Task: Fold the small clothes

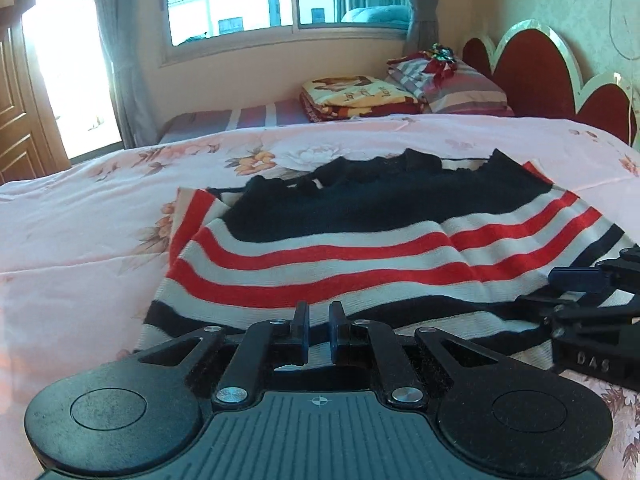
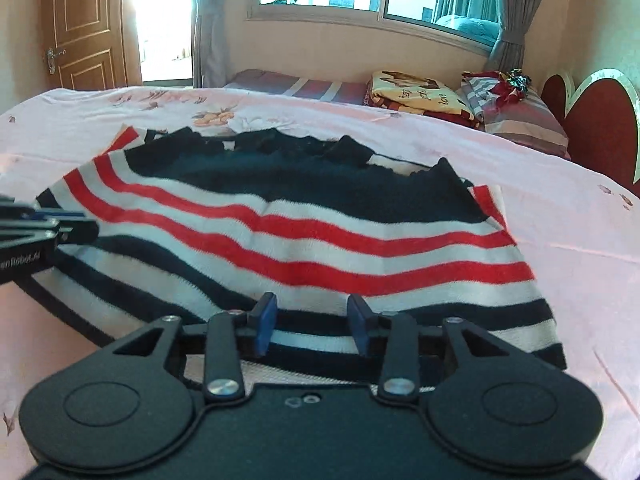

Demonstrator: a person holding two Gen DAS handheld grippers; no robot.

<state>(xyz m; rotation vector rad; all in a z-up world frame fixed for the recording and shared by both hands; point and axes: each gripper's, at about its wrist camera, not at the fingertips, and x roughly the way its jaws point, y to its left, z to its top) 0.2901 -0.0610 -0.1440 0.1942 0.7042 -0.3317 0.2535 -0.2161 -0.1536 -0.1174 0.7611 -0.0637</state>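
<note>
We note the striped garment [image 1: 360, 240] lying on the bed [image 1: 80, 220], spread over the pink floral cover, its black upper part toward the far side and the red, white and black bands running toward us. A folded layer seems to lie across it already, so we judge a fold is just being laid down.

Left hand-held gripper [image 1: 319, 320]: jaws nearly together at the garment's near hem. Whether a thin edge of cloth is pinched between them we cannot tell from this angle; the jaws read as closed.

Right hand-held gripper [image 2: 312, 320]: jaws stand apart over the near black-and-white bands, pads clear of the fabric, nothing clamped.

Step in hand, as we judge it: releasing the near edge after a fold. The left side looks not yet let go.

Next move calls for freeing the left jaws too, then taking one side edge with both hand-held grippers and carrying it across without dragging the lower layer or wrinkling the bed cover.

Background: folded blanket [image 2: 416, 96] and pillow [image 2: 520, 116] well apart.
</note>
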